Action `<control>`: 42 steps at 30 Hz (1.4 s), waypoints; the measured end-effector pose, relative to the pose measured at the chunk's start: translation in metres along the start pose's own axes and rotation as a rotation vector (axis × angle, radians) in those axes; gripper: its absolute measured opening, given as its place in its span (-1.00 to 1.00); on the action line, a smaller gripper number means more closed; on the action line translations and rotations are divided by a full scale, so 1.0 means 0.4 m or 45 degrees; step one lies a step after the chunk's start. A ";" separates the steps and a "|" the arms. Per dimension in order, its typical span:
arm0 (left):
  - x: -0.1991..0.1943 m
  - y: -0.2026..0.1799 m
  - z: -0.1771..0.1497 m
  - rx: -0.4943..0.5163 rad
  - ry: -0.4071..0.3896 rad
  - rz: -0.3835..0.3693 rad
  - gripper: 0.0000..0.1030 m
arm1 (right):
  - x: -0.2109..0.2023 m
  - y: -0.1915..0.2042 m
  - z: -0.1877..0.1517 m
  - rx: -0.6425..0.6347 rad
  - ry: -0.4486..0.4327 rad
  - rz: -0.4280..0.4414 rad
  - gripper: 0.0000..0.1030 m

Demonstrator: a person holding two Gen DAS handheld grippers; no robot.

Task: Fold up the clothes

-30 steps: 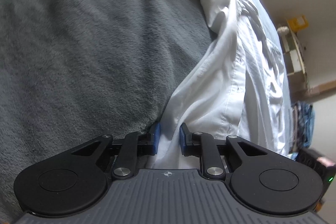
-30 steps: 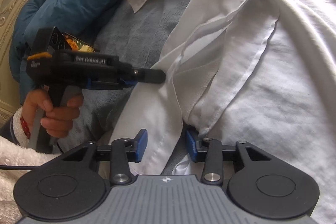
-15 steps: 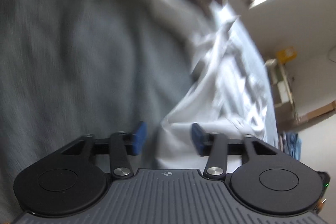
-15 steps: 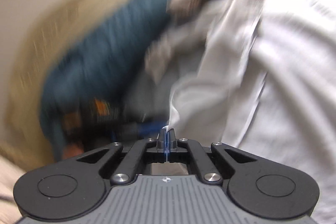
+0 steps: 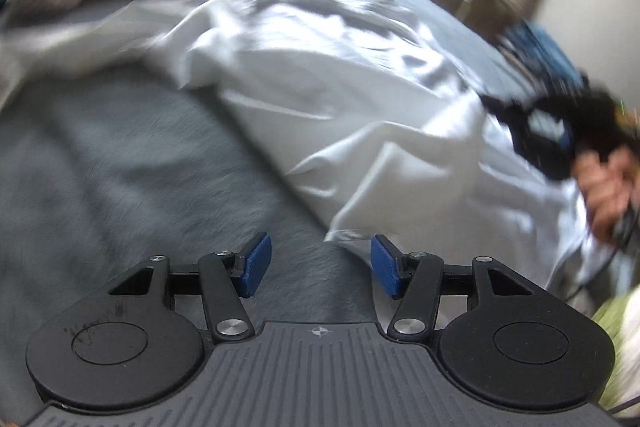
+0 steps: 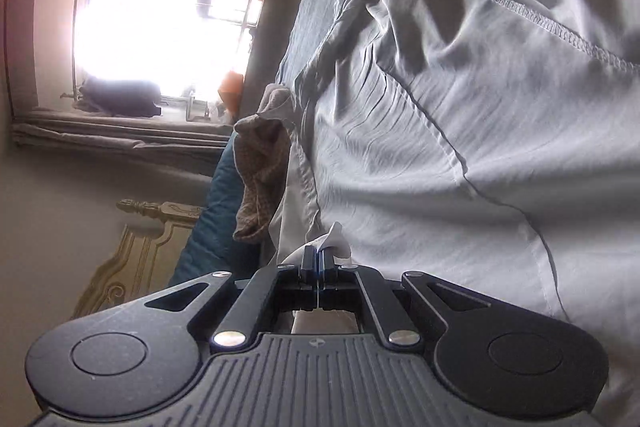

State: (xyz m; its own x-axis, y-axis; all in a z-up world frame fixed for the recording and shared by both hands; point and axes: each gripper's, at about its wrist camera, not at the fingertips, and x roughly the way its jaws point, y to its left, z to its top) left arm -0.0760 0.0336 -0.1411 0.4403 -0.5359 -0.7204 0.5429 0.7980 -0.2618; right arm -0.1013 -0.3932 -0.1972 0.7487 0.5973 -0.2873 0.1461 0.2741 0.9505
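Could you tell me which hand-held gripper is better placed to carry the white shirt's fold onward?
Right hand-held gripper: shut on the white shirt. Left hand-held gripper is open, holding nothing.

Bare blanket left of shirt

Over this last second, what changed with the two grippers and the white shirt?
The right gripper, open around a fold a second ago, has shut on the white shirt and swung it away. The left gripper opened wider and backed off the shirt's edge over the grey blanket. The shirt stays on the bed.
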 end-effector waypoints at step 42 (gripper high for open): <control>-0.166 0.044 -0.071 -0.068 -0.073 -0.054 -0.98 | 0.019 0.031 -0.052 -0.027 0.173 -0.020 -1.00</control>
State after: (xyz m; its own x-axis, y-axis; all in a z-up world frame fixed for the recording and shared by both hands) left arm -0.1158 0.0910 -0.1161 0.4586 -0.5836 -0.6702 0.5238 0.7867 -0.3266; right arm -0.1073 -0.3694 -0.1901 0.6520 0.6888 -0.3170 0.1427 0.2991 0.9435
